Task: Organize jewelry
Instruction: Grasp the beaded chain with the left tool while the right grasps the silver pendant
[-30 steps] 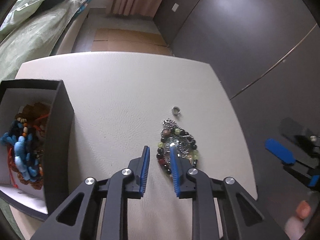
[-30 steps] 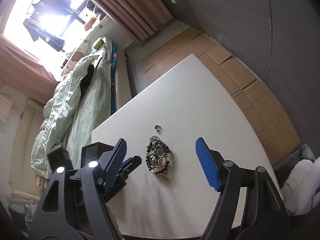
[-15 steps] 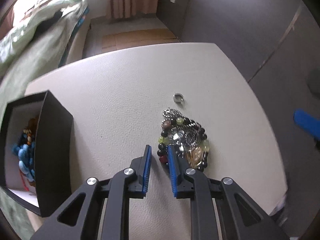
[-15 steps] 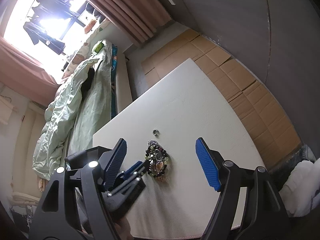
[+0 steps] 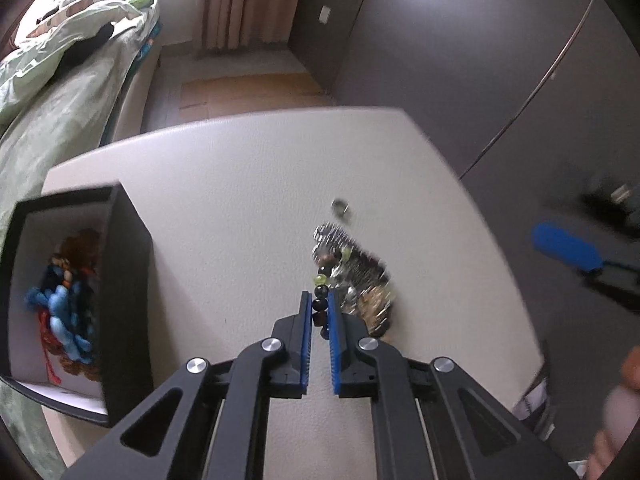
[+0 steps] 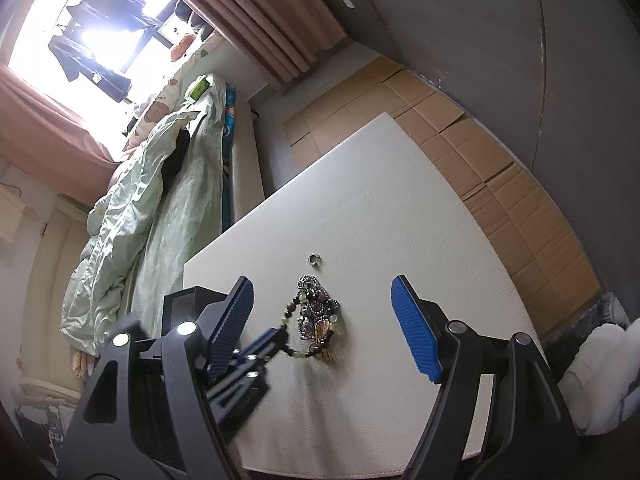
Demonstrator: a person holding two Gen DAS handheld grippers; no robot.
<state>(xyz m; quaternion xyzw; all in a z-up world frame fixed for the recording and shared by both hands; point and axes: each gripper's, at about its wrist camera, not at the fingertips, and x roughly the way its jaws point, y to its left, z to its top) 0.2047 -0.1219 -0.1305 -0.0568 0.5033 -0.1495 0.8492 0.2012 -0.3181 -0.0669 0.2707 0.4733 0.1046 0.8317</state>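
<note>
The white table (image 5: 240, 184) is carrying everything; its near edge is being cut off by the gripper frames in both views. At its left side an open black box (image 5: 124, 264) is standing, with blue and red cords and beads (image 5: 64, 312) lying tangled inside; single pieces there are not separable by eye. In the right wrist view, only a corner of the box (image 6: 182, 300) is showing behind the gripper.

The left gripper (image 5: 319, 312) has just been closing, and its blue pads are now clamping a strand of dark and green beads (image 5: 320, 292) that is trailing from the jewelry pile (image 5: 360, 276). The pile is lying near the table's middle and is smeared by motion blur in the left view. Just beyond the pile a small silver ring (image 6: 315, 259) is lying apart from it.

The right gripper (image 6: 322, 322) is hovering over the pile with fingers wide apart, gripping nothing.

No readable writing or labels are showing.
</note>
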